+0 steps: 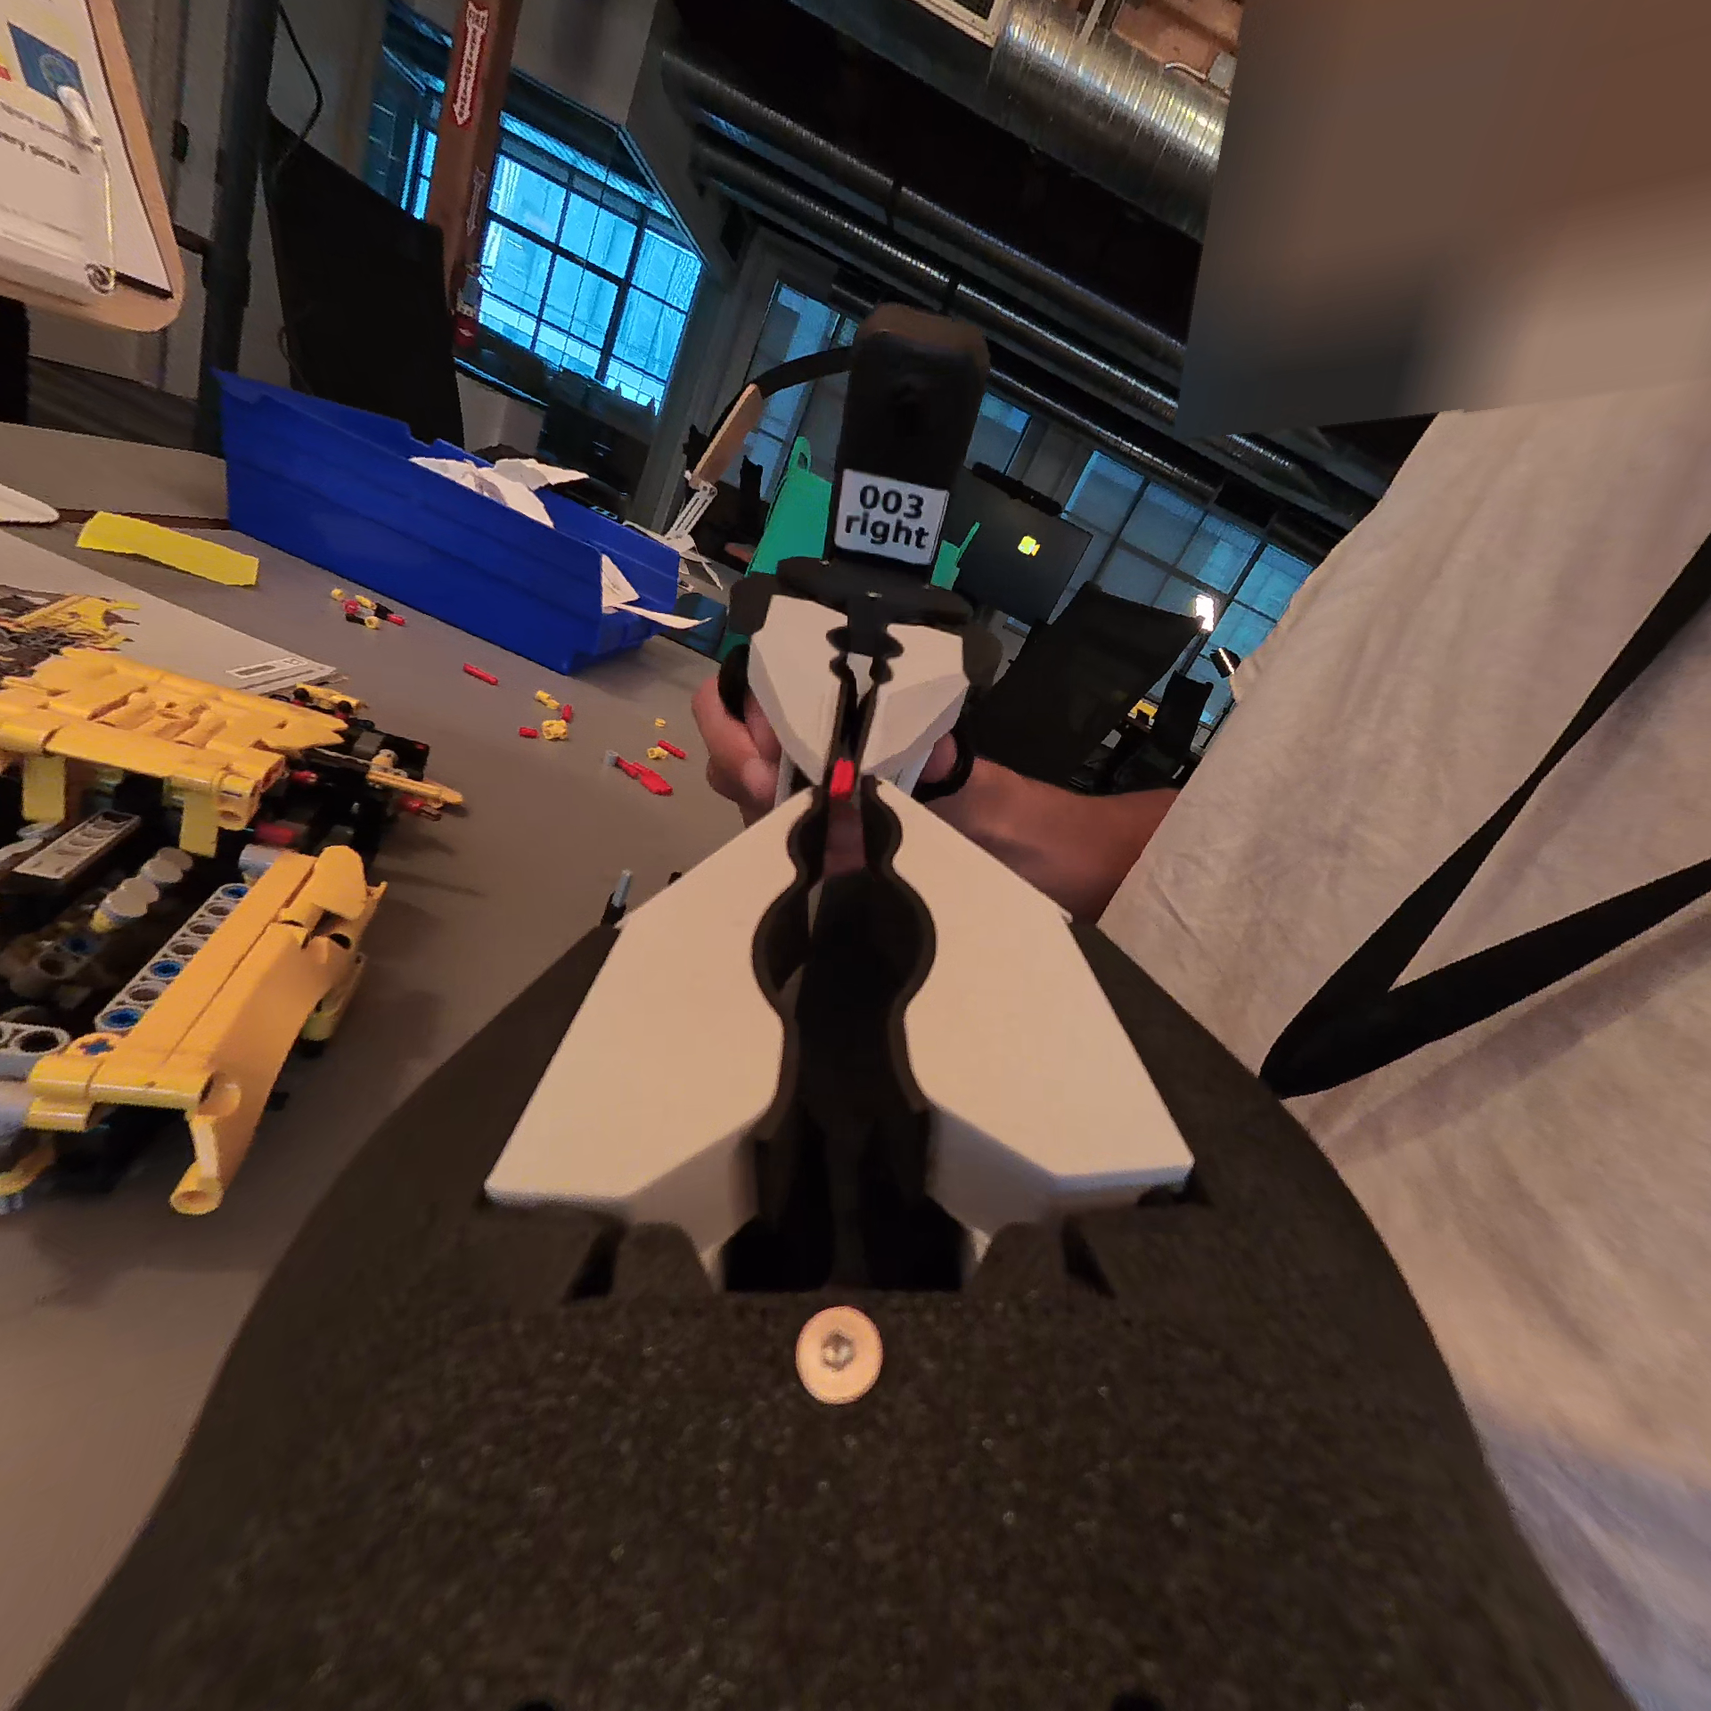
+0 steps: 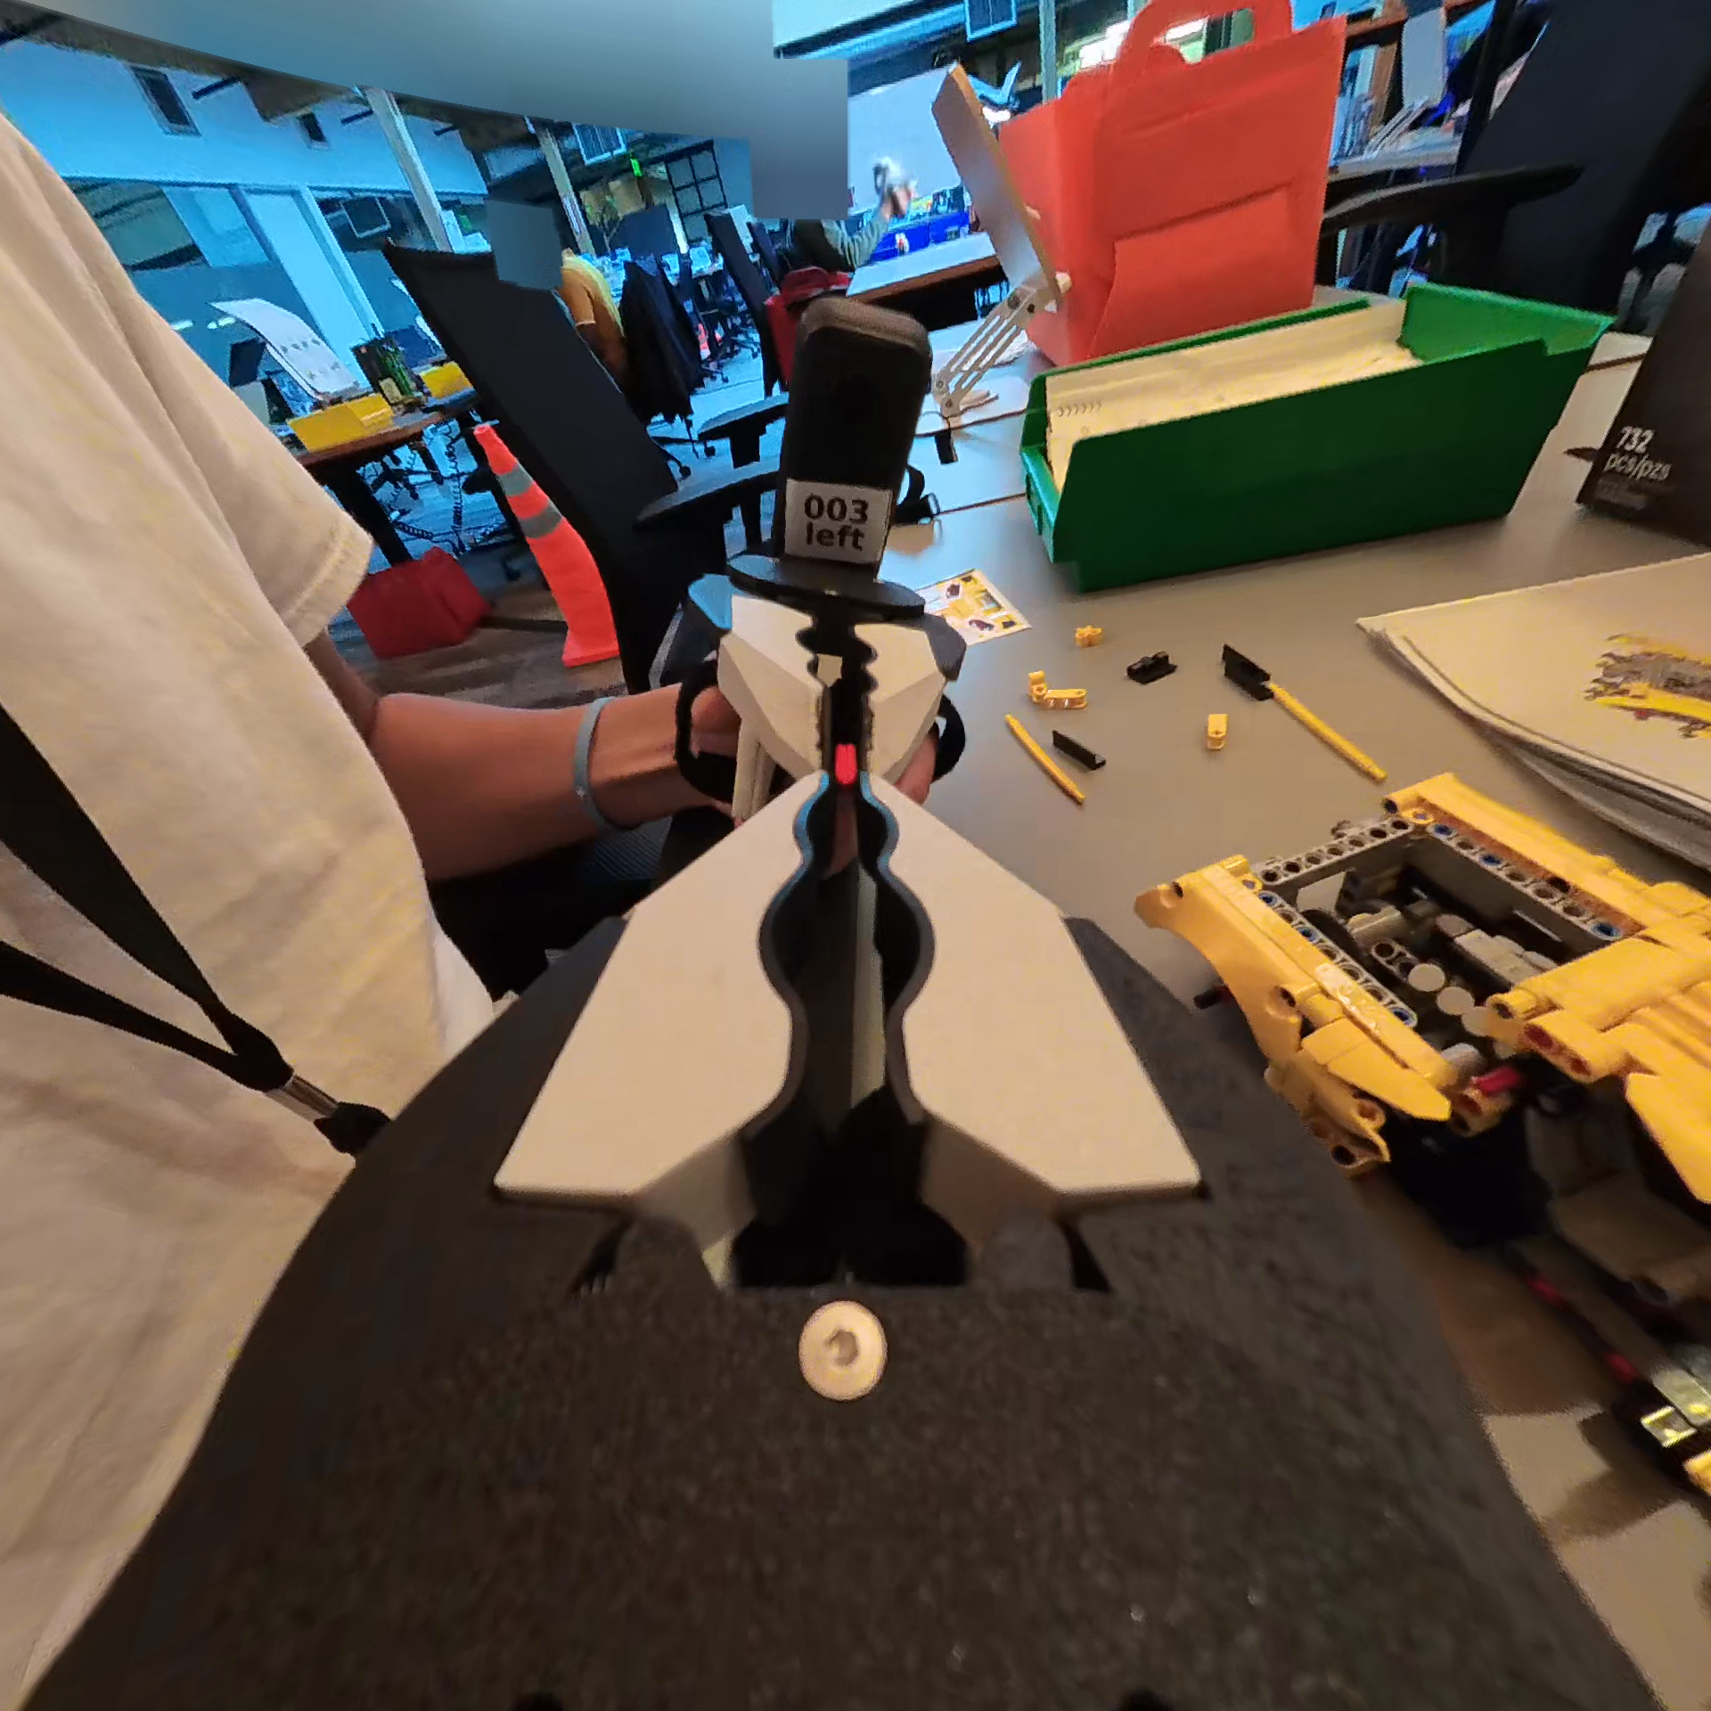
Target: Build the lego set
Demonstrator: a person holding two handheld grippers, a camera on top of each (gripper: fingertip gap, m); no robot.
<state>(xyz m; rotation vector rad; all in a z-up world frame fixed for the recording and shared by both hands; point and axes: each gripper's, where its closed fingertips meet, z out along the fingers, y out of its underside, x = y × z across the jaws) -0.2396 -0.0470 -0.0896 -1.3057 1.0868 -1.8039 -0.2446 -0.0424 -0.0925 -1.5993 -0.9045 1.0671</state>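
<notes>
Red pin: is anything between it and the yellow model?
Nothing visible. The red pin is up in the air where the left gripper and right gripper meet tip to tip. Only open grey table lies between there and the yellow model.

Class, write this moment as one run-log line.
left tool: shut on red peg | right tool: shut on same peg, tip to tip | yellow model: on table, untouched
</notes>
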